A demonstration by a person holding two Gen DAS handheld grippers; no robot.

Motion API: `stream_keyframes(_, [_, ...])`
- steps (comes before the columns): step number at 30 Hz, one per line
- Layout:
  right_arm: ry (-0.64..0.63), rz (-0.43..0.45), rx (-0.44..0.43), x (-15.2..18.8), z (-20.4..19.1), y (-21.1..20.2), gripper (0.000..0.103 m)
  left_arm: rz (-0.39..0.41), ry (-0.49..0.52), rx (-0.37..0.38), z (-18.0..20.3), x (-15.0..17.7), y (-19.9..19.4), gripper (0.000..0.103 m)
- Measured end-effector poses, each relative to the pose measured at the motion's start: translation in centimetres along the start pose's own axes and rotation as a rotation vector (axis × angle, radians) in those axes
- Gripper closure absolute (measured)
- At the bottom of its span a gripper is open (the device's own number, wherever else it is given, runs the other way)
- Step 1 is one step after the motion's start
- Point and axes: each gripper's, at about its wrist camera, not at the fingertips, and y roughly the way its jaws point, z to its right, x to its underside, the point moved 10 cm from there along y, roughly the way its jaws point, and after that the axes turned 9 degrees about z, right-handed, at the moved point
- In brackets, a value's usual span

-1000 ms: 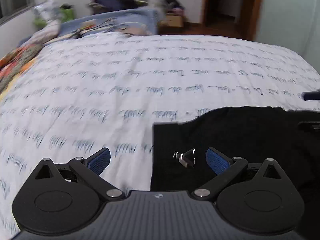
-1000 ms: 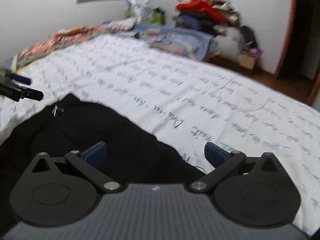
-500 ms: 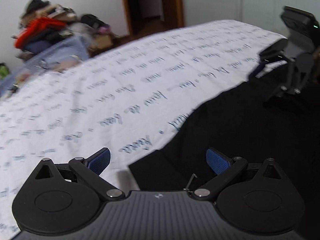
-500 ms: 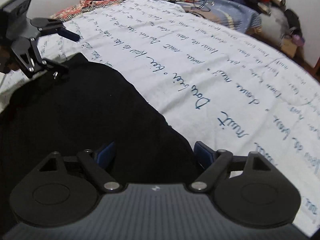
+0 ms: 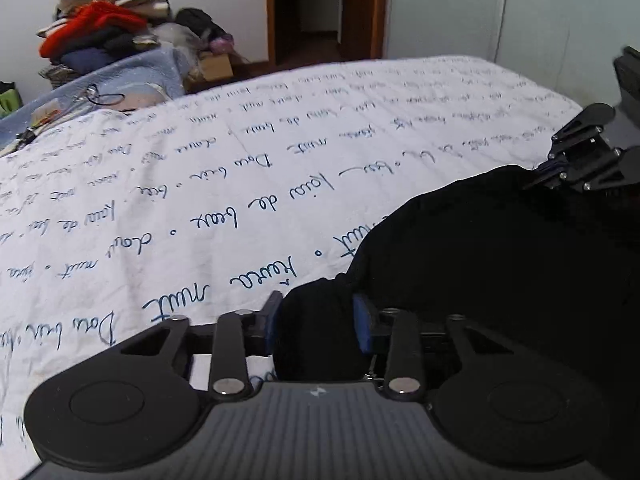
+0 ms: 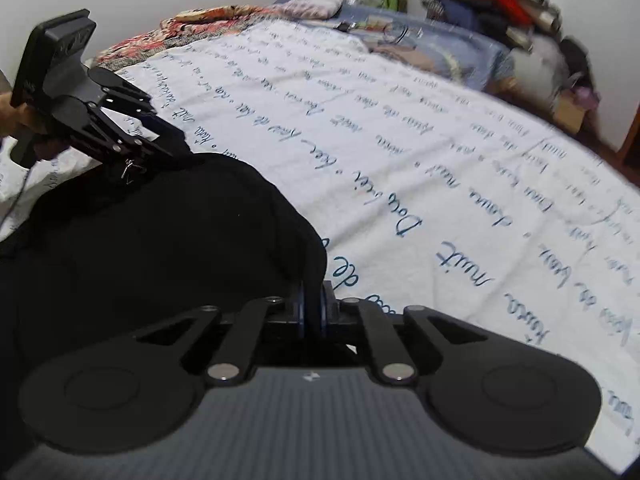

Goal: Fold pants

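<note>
Black pants [image 5: 500, 264] lie on a white bedspread with blue script [image 5: 240, 184]. My left gripper [image 5: 316, 324] is shut on a bunched corner of the pants near the metal clasp end. My right gripper [image 6: 311, 308] is shut on the pants' [image 6: 160, 248] other corner, pads nearly together with a thin fold between them. Each gripper shows in the other's view: the right one [image 5: 552, 176] at the far right edge of the cloth, the left one [image 6: 176, 156] at the upper left, both clamped on the black fabric.
The bed [image 6: 440, 140] stretches ahead of both grippers. A pile of clothes with a red garment [image 5: 96, 24] stands beyond the bed by the wall. A blue blanket with cables [image 5: 104, 92] lies at the bed's far end. A doorway [image 5: 320, 12] opens behind.
Both grippers were open above the pants a second ago. They have since come down at the two corners and shut on the fabric, which now bunches up between them.
</note>
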Motion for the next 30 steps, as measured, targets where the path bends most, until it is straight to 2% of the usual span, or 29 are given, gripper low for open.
stream_keyframes(2, [-0.049,0.034,0.056,-0.3,-0.8,-0.7,0.096,0.032,0.053,-0.037,0.6,-0.2,-0.9,0.076])
stream_keyframes(5, [-0.124,0.091,0.138,-0.9,-2.1,-2.3,0.096,0.105,0.113,-0.120,1.1,-0.9,-2.7,0.076])
stream_keyframes(9, [-0.221,0.176,0.234,-1.9,-4.2,-5.6,0.096,0.198,0.114,-0.185,2.0,-1.9,-5.8,0.076])
stream_keyframes(12, [-0.266,0.222,0.262,-2.1,-6.6,-8.4,0.096,0.243,0.146,-0.219,3.3,-1.7,-8.5,0.076])
stream_keyframes(15, [-0.313,0.240,0.262,-1.1,-9.9,-11.0,0.096,0.270,0.169,-0.223,5.2,-0.7,-11.6,0.076])
stream_keyframes(20, [-0.328,0.229,0.227,1.9,-14.5,-14.7,0.096,0.280,0.152,-0.204,8.1,2.5,-16.5,0.077])
stream_keyframes(25, [-0.309,0.196,0.153,6.0,-19.0,-17.3,0.096,0.238,0.139,-0.189,10.6,7.1,-19.1,0.078])
stream_keyframes(27, [-0.305,0.181,0.138,7.7,-20.9,-18.0,0.096,0.209,0.132,-0.204,10.9,8.9,-19.4,0.084])
stream_keyframes(30, [-0.283,0.164,0.111,9.7,-22.9,-18.4,0.096,0.172,0.071,-0.196,10.9,11.3,-20.1,0.084])
